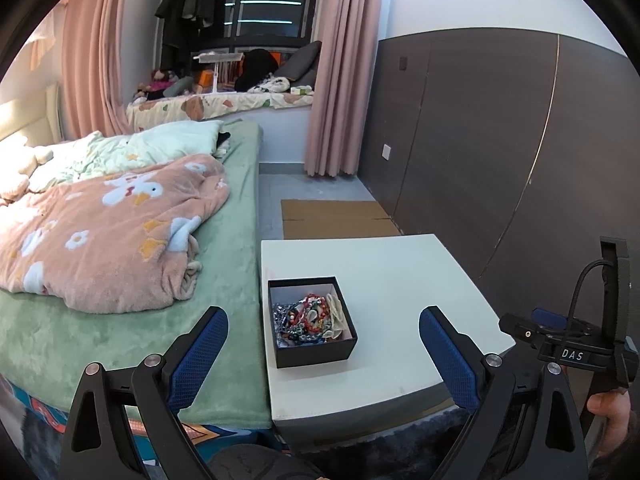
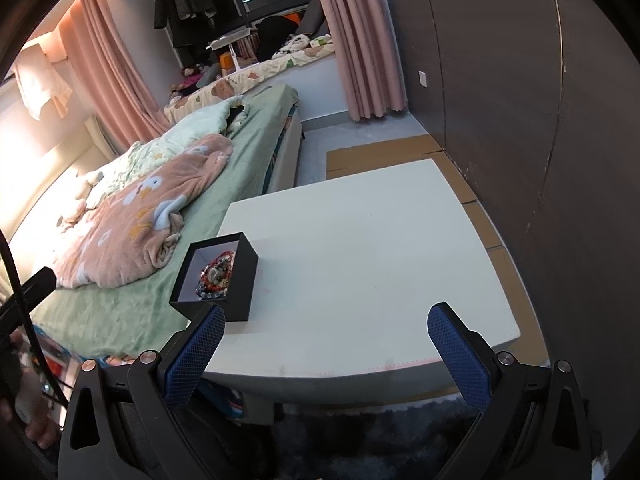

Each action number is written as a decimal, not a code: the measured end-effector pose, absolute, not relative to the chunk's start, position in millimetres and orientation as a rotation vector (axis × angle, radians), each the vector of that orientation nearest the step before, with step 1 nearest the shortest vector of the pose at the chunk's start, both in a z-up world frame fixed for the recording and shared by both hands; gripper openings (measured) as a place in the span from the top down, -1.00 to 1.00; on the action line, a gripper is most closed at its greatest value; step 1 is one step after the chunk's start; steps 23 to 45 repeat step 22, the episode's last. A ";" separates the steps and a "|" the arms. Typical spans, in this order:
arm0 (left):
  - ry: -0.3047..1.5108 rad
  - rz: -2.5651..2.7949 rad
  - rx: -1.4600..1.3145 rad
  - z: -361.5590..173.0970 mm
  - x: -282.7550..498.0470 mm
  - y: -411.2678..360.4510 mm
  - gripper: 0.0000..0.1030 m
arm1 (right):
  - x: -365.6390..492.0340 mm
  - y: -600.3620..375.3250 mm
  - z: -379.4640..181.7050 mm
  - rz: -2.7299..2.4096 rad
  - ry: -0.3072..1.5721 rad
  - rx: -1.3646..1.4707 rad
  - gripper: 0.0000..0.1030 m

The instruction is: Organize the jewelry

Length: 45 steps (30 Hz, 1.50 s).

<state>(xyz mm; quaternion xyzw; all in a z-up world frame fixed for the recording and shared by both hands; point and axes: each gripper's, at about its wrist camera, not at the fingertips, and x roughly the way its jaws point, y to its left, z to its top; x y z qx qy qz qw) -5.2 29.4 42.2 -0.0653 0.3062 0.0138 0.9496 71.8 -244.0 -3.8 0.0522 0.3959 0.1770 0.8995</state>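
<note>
A black square box [image 1: 316, 350] with a white lining stands on the near left part of a white table [image 1: 400, 288]. A tangle of bead jewelry [image 1: 310, 320] in red, blue and cream lies inside it. My left gripper [image 1: 324, 344] is open and empty, its blue pads either side of the box, short of it. In the right wrist view the box [image 2: 240, 280] with the jewelry [image 2: 218, 274] sits at the table's [image 2: 380, 248] left edge. My right gripper [image 2: 326, 344] is open and empty near the table's front edge. The right gripper's body [image 1: 576, 344] shows at the right of the left wrist view.
A bed with a green sheet [image 1: 132, 320] and a pink blanket [image 1: 100, 232] runs along the table's left side. Flat cardboard [image 1: 336, 216] lies on the floor behind the table. A dark panelled wall [image 1: 500, 140] is on the right. Pink curtains [image 1: 340, 80] hang behind.
</note>
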 end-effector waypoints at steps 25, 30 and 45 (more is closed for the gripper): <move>0.596 0.026 -0.165 40.4 -3.4 39.8 -0.88 | 70.4 -241.8 -3.7 0.353 0.814 0.113 -1.00; 0.596 0.026 -0.165 40.4 -3.4 39.8 -0.88 | 70.4 -241.8 -3.7 0.353 0.814 0.113 -1.00; 0.596 0.026 -0.165 40.4 -3.4 39.8 -0.88 | 70.4 -241.8 -3.7 0.353 0.814 0.113 -1.00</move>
